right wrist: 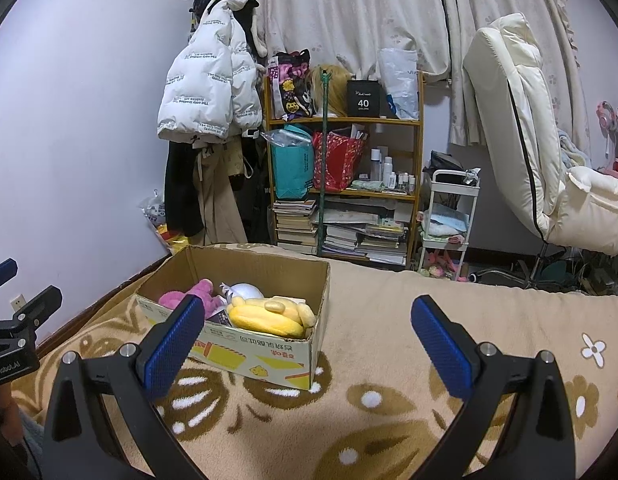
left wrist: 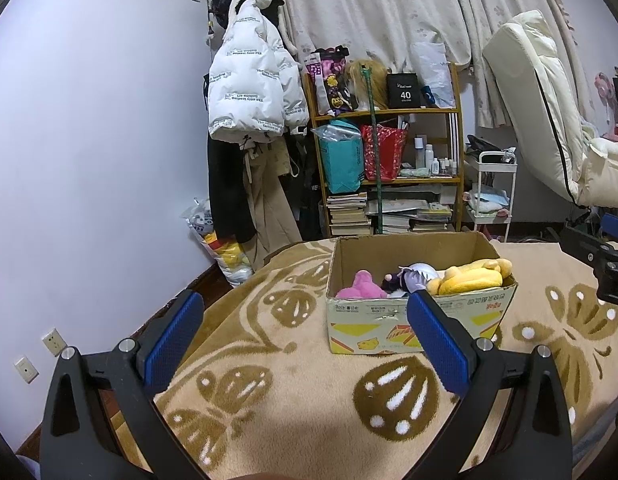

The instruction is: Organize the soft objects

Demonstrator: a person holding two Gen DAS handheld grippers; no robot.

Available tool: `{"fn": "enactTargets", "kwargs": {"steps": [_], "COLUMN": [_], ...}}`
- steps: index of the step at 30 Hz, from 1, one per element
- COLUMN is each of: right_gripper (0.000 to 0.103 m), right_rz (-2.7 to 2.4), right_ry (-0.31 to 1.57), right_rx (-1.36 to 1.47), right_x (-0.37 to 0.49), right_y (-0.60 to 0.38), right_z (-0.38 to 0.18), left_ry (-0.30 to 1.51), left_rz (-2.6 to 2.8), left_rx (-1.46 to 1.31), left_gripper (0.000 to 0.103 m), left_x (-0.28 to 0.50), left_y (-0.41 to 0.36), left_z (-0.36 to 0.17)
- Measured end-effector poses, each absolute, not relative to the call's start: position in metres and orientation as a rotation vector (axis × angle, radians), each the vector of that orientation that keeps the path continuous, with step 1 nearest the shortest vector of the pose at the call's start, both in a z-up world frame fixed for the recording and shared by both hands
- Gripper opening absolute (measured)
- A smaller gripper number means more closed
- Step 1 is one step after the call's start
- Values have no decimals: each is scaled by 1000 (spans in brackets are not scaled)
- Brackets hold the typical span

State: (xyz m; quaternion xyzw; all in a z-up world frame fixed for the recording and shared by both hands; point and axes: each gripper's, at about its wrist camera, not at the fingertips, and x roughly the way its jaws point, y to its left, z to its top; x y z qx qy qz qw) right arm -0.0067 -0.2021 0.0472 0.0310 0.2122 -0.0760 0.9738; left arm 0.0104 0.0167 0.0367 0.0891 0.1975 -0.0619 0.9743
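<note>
A cardboard box [left wrist: 419, 322] stands on the beige patterned blanket [left wrist: 309, 400]. In it lie a pink plush [left wrist: 361, 286], a purple-and-white plush [left wrist: 413, 276] and a yellow plush [left wrist: 469, 278]. My left gripper [left wrist: 305, 324] is open and empty, held short of the box's near left corner. In the right wrist view the box [right wrist: 249, 354] sits left of centre with the yellow plush [right wrist: 269, 314], the pink plush [right wrist: 189, 294] and the white one [right wrist: 245, 290]. My right gripper [right wrist: 309, 328] is open and empty, to the right of the box.
A wooden shelf [left wrist: 389, 152] with bags, bottles and stacked books stands behind the bed. A white puffer jacket [left wrist: 253, 84] hangs on the wall. A white cart [right wrist: 449, 216] and a cream reclining chair [right wrist: 529, 140] stand at the right.
</note>
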Motion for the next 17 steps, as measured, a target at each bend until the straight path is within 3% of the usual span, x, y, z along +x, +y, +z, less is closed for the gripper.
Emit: {"fn": "enactTargets", "kwargs": {"steps": [17], "right_gripper": [103], "right_rz": [-153], "right_ry": [428], "right_rx": [64], "right_x": [-7], "right_y": [-204], "right_z": [48], "left_ry": [400], "left_rz": [-129], "left_rx": [193], "left_gripper": [101], "left_x": [10], "left_y": [13], "left_z": [32]}}
